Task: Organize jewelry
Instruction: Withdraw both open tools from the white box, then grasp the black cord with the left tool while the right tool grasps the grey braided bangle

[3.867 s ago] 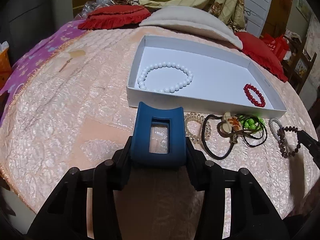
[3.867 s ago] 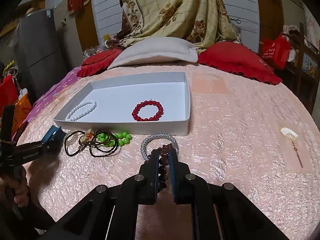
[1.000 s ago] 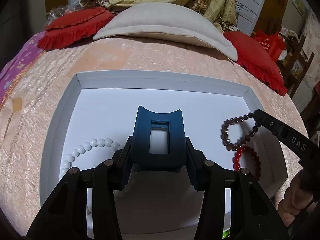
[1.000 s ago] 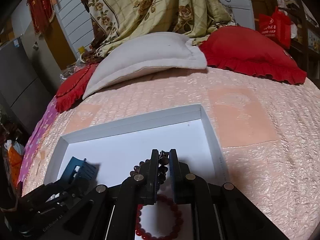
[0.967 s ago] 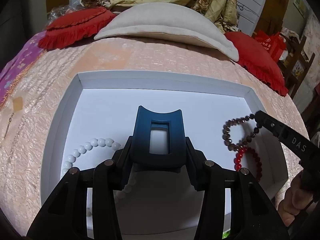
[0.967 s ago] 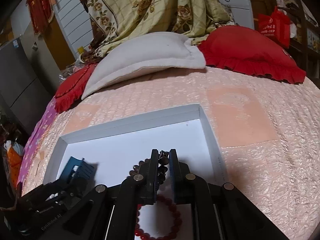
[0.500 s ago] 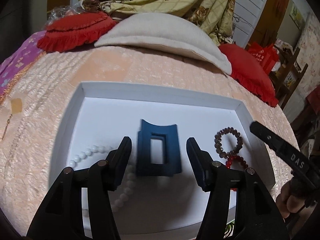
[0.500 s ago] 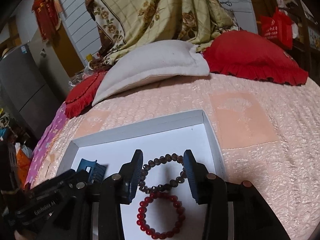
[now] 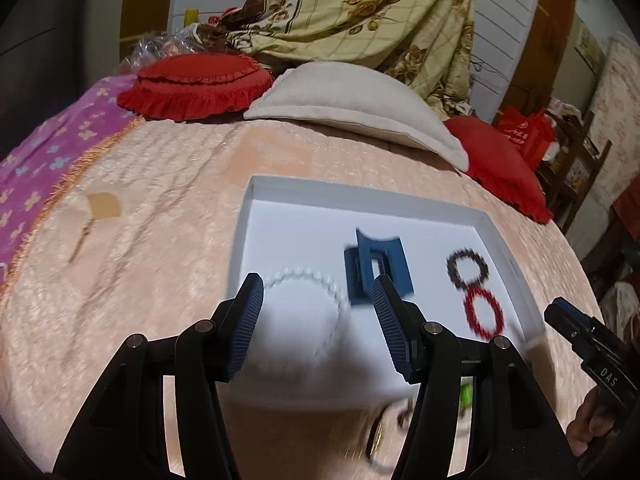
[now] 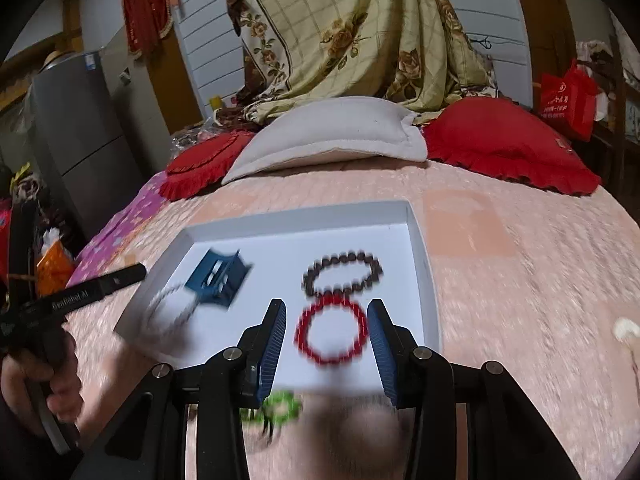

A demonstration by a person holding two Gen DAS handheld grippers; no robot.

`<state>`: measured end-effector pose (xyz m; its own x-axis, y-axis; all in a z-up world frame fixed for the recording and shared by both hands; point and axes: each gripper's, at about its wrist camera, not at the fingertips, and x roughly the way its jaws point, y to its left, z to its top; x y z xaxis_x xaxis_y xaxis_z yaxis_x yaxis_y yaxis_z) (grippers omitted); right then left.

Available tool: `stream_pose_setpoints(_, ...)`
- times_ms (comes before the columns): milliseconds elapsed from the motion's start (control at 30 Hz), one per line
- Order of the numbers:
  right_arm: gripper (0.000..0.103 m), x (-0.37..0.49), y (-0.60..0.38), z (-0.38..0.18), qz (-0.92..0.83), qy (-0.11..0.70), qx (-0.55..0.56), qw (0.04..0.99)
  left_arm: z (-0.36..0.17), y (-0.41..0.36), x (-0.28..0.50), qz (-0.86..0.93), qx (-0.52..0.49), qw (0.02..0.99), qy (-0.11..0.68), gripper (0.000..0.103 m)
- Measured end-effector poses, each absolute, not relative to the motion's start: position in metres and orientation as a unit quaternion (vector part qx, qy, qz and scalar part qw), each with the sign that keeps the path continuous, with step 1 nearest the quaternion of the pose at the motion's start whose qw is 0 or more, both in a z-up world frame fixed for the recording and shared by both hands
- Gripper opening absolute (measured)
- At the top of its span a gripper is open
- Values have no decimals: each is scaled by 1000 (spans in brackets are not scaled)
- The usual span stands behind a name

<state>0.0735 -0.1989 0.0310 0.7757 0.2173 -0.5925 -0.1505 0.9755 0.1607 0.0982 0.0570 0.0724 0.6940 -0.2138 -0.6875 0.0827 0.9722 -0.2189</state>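
Observation:
A white tray (image 9: 256, 200) (image 10: 416, 232) lies on the pink bedspread. In it are a white bead bracelet (image 9: 312, 300) (image 10: 168, 312), a blue hair clip (image 9: 376, 272) (image 10: 218, 276), a dark brown bead bracelet (image 9: 466, 270) (image 10: 344, 272) and a red bead bracelet (image 9: 482, 314) (image 10: 330, 334). My left gripper (image 9: 316, 324) is open and empty above the tray's near side. My right gripper (image 10: 326, 344) is open and empty above the red bracelet. Both views are blurred by motion.
Green beads (image 10: 280, 406) (image 9: 466, 394) and dark cords (image 9: 380, 440) lie on the bedspread in front of the tray. A white pillow (image 10: 332, 132) and red cushions (image 10: 508, 144) lie at the back. A small pendant (image 10: 624, 330) lies at the right.
Both grippers opened, the left dropping the blue clip and the right the brown bracelet into the tray, then pulled back and up from the tray.

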Motion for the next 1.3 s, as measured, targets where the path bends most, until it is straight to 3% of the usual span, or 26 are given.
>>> stream_pose_setpoints(367,41,2,-220,-6,69,369,7,927,41,52,17,-104,-51,899,422,57)
stream_pose_setpoints(800,41,16,-230,-18,56,388,30,920,17,16,17,-148,-62,872,463,53)
stream_pose_setpoints(1000,41,16,-226,-15,63,383,28,921,15,15,29,-149,-85,870,463,33)
stream_pose_setpoints(1233,41,16,-225,-15,65,382,28,921,14,15,32,-145,-91,875,453,31)
stream_pose_setpoints(1267,41,16,-225,-15,65,382,28,921,14,15,32,-143,-88,876,452,29)
stream_pose_setpoints(1300,41,16,-225,-15,64,382,28,921,13,14,33,-140,-82,877,452,20)
